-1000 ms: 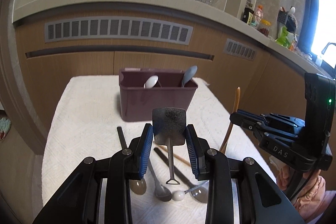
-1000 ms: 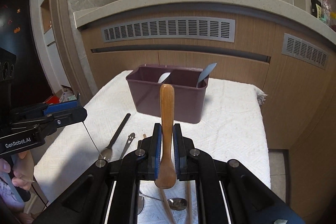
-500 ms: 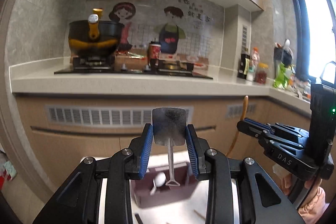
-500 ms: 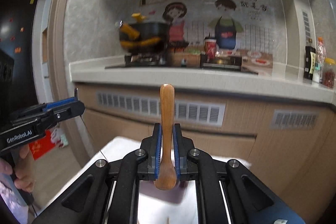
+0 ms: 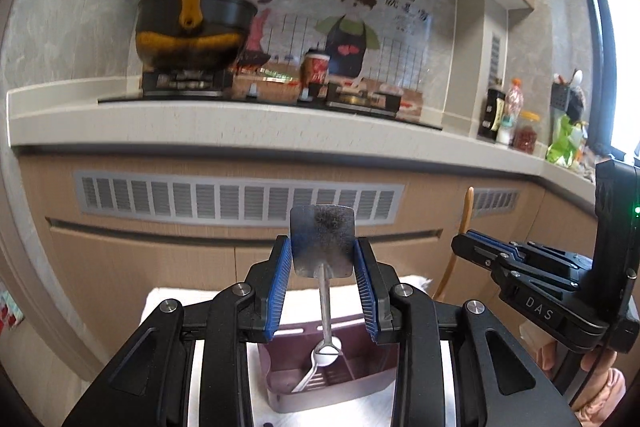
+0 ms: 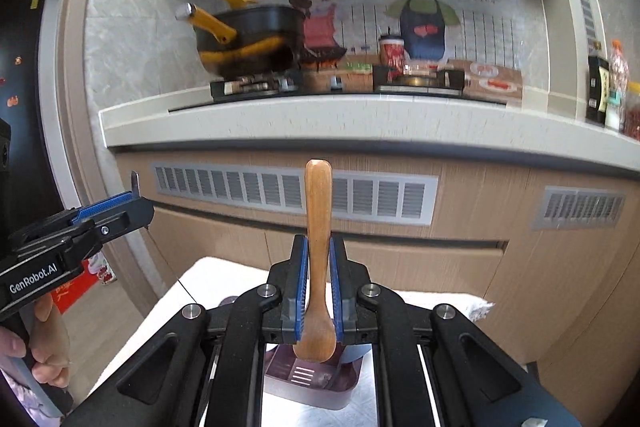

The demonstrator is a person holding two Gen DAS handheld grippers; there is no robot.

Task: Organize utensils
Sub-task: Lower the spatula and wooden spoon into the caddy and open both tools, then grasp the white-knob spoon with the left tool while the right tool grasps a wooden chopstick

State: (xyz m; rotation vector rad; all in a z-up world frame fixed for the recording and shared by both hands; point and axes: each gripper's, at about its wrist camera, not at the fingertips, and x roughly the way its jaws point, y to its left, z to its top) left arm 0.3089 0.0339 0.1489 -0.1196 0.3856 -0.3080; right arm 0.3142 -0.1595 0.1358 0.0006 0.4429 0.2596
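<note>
My left gripper (image 5: 322, 259) is shut on a small metal spatula (image 5: 323, 241), blade up, its handle hanging down over the maroon utensil holder (image 5: 332, 393). A white spoon (image 5: 325, 357) lies in that holder. My right gripper (image 6: 318, 281) is shut on a wooden spoon (image 6: 317, 227), handle up, bowl down just above the holder (image 6: 316, 383). The right gripper also shows at the right of the left wrist view (image 5: 520, 267), and the left gripper at the left of the right wrist view (image 6: 80, 227).
The holder stands on a table covered with a white cloth (image 6: 188, 299). Behind it runs a kitchen counter (image 5: 240, 123) with cabinets and vents below. A black and yellow pot (image 5: 188, 27) sits on the stove. Bottles (image 5: 504, 115) stand at the counter's right.
Both grippers have risen and moved forward over the holder with their utensils held upright. The loose utensils on the cloth have dropped out of view.
</note>
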